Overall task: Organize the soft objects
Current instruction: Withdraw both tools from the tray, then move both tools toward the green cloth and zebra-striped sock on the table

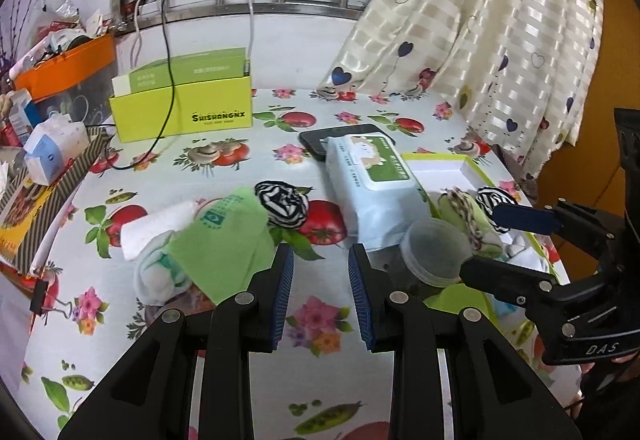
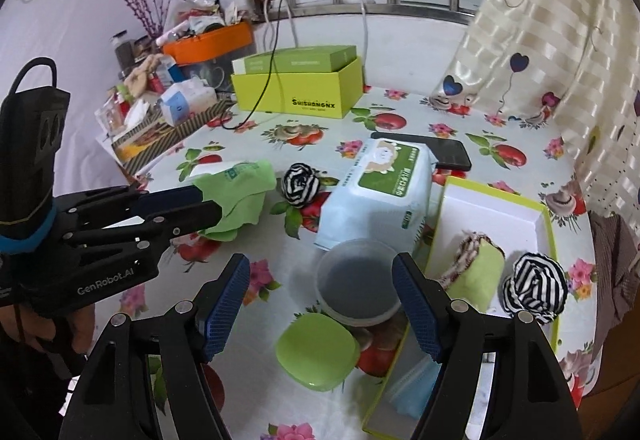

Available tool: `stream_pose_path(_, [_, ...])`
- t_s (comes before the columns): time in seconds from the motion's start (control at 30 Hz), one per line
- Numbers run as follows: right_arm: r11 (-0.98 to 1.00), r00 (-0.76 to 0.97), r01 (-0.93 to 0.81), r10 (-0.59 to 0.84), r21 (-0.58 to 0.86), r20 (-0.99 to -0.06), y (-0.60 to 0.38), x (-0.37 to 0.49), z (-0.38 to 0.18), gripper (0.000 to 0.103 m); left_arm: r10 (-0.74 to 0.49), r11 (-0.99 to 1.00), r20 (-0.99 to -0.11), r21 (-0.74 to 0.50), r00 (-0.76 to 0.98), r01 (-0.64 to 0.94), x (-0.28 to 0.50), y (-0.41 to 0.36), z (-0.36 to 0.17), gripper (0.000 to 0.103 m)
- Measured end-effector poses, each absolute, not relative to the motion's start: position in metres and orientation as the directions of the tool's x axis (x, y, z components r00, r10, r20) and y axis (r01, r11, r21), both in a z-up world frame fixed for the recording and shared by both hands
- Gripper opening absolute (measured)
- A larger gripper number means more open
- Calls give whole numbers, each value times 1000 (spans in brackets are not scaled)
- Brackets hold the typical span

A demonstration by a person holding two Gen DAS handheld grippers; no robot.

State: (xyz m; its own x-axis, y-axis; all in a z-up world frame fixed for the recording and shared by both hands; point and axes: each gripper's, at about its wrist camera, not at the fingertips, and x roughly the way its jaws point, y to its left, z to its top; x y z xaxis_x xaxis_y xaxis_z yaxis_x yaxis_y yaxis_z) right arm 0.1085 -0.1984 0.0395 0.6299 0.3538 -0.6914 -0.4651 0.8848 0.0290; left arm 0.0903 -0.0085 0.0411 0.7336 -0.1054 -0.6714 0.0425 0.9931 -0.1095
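A green cloth (image 1: 224, 244) lies on the floral table over white socks (image 1: 160, 272); it also shows in the right wrist view (image 2: 240, 196). A black-and-white striped ball (image 1: 282, 205) sits beside it. The shallow green-rimmed box lid (image 2: 496, 204) holds a rolled green cloth (image 2: 476, 272) and a second striped ball (image 2: 536, 288). My left gripper (image 1: 320, 276) is open and empty just right of the green cloth. My right gripper (image 2: 320, 304) is open and empty above a clear round lid (image 2: 356, 288), next to the box lid.
A pale blue wet-wipes pack (image 1: 372, 188) lies mid-table on a black phone (image 1: 320, 140). A lime box (image 1: 184, 112) stands at the back with cables. Clutter and an orange bin (image 1: 68, 68) line the left edge. A small green square lid (image 2: 316, 356) lies near. A curtain (image 1: 480, 20) hangs right.
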Motion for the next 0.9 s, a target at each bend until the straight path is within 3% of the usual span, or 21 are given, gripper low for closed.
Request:
stream_pose_path(0.57, [859,604,-512,375,19,-703,-174,108,39,74,-51,995,-673,-97,737,-19,84,21,37,30])
stream_pose_path(0.7, [854,600,-519,378,16,-705,-170,108,39,74,-44,994,-671,-106,740,-37,79,34,32,45])
stream_pose_path(0.9, [846,591,-534,385,15,-709,-164,108,37,74,-31,988,-672,-131,740,-78,76,55,24,46])
